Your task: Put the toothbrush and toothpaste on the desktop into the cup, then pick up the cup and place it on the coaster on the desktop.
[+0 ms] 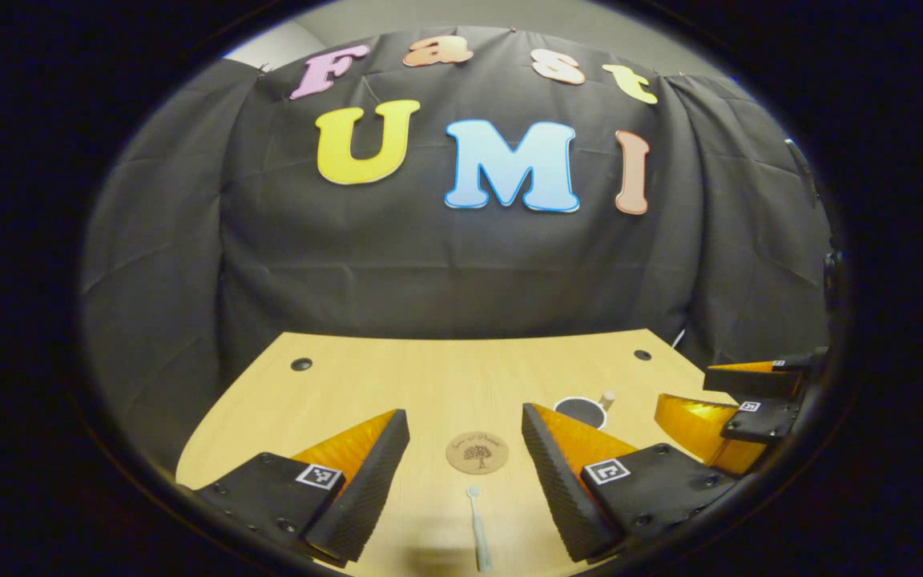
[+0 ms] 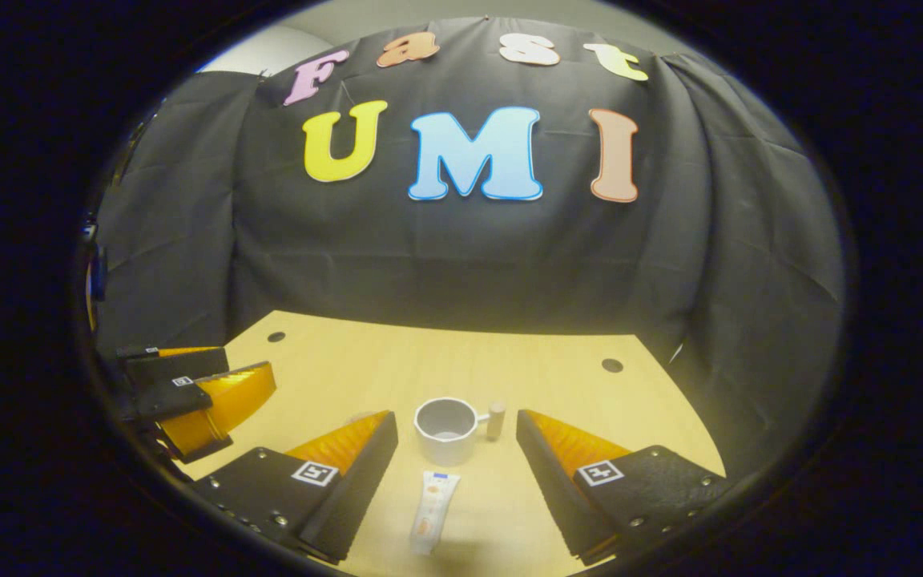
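In the left gripper view a pale toothbrush [image 1: 477, 529] lies on the wooden desktop [image 1: 429, 377], between the spread fingers of my left gripper [image 1: 465, 453], which is open. Just beyond its head sits a round brown coaster [image 1: 477, 453]. The cup [image 1: 582, 411] peeks out behind the right finger. In the right gripper view a white cup [image 2: 445, 431] with a wooden-tipped handle stands upright. A toothpaste tube [image 2: 432, 510] lies in front of it, between the fingers of my open right gripper [image 2: 457, 449]. The left gripper [image 2: 189, 397] shows at the left edge, the right gripper [image 1: 750, 401] at the far right.
The desktop has small dark holes near its back corners [image 1: 300, 364] [image 1: 642, 354]. Black cloth hangs close behind the table's rear edge and wraps both sides.
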Demonstrator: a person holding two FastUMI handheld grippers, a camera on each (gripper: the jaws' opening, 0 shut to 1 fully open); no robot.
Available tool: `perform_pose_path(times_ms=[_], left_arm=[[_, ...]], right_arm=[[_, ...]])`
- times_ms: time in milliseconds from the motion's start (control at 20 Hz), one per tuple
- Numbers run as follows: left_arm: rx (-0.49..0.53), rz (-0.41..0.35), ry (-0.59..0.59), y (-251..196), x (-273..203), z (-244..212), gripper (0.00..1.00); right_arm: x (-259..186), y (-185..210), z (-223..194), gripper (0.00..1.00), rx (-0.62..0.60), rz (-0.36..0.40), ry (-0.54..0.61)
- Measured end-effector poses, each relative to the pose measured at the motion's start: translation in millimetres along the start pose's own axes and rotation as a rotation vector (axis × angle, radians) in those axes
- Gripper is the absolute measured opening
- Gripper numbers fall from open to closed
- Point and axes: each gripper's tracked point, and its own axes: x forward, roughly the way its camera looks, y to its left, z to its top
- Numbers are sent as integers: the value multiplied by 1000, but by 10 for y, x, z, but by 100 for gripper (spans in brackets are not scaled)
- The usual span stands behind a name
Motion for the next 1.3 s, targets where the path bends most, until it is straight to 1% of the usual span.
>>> perform_pose_path(times_ms=[100, 350, 600, 900, 1050, 1100, 1250, 1300], left_arm=[[-8, -4, 48, -3, 72, -181, 94], [-22, -26, 214, -36, 227, -741, 95], [-63, -33, 381, -54, 325, -1300, 95], [-98, -22, 546, -3, 447, -1910, 96], [-115, -17, 628, 23, 455, -2176, 96], [-121, -11, 652, 29, 472, -2254, 96], [-135, 18, 705, 36, 521, -2471, 97], [-118, 31, 696, 77, 559, -2480, 97]], right_arm=[[89, 7, -142, 93, 0, 5, 48], [230, 81, -553, 92, 25, 33, 188], [349, 168, -981, 93, 29, 44, 342], [506, 257, -1453, 92, 64, 46, 514], [520, 266, -1751, 92, 84, 38, 640], [540, 261, -1825, 94, 85, 31, 668], [613, 266, -1942, 94, 76, 23, 716], [628, 271, -1985, 94, 72, 21, 730]])
